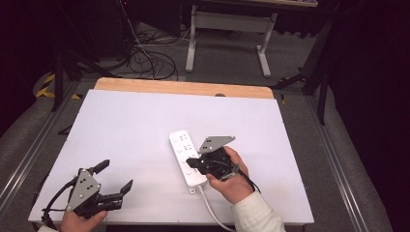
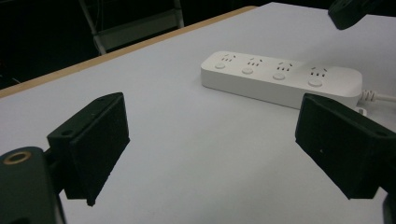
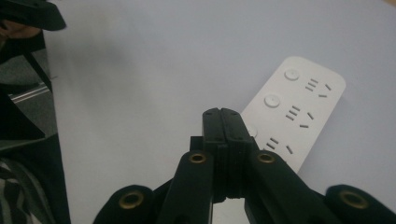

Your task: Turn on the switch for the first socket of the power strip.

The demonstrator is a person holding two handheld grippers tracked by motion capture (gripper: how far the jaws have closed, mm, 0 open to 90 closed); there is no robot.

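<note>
A white power strip (image 1: 185, 155) with several sockets and round buttons lies on the white table (image 1: 145, 121), right of centre. My right gripper (image 1: 190, 163) is shut with nothing between its jaws, and its tip rests over the strip's near half. In the right gripper view the closed jaws (image 3: 222, 113) point at a button on the strip (image 3: 299, 105). My left gripper (image 1: 116, 175) stands wide open and empty near the front left corner. In the left gripper view its jaws (image 2: 217, 149) frame bare table, with the strip (image 2: 280, 79) farther off.
The strip's white cable (image 1: 210, 205) runs off the table's front edge by the right hand. A wooden edge (image 1: 183, 88) borders the far side. Beyond it are loose cables (image 1: 150, 58) on the floor and a white desk frame (image 1: 227, 24).
</note>
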